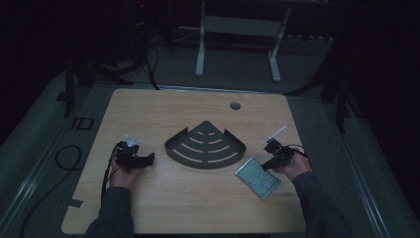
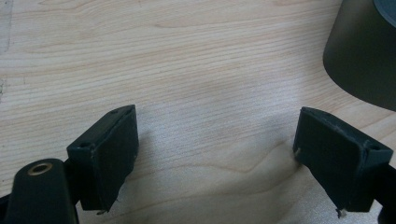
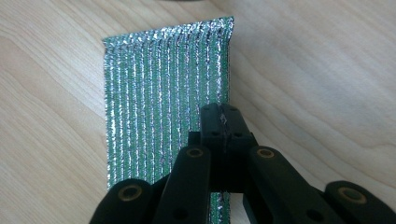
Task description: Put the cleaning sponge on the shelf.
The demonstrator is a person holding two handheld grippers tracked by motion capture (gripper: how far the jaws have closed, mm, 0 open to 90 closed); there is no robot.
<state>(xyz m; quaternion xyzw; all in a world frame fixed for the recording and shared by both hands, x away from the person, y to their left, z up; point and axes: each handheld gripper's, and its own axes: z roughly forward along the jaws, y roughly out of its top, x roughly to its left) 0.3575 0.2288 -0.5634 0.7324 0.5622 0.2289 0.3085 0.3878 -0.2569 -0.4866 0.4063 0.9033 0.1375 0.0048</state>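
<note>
Two forearms in dark sleeves are seen at the near edge of the wooden table [image 1: 148,208], one gripper in each hand.

Right gripper [image 3: 223,119]: jaws pressed together over the near end of a green-silver scouring pad [image 3: 163,88]. Whether the pad's edge is actually pinched or the jaws just sit above it cannot be told for sure; in the right gripper view the tips are closed right on its right-hand strip. In the high view the pad [image 1: 256,177] is laid flat on the table at the near right, just beside the right gripper [image 1: 275,153] and touching or overlapped by it.

Left gripper [image 2: 215,154]: jaws spread wide, nothing between them, bare wood seen in the gap. In the high view it [image 1: 148,159] is held low over the table at the near left, pointed toward the middle.

Between the two grippers, a little farther back, a dark fan-shaped corner shelf [image 1: 205,146] with curved slots and a raised rim is laid on the table. Nothing is held in it. Its dark rim [image 2: 362,56] is seen at the upper right of the left gripper view, apart from the jaws.

Farther still, a round grommet hole [image 1: 235,105] is set near the far edge of the table.
</note>
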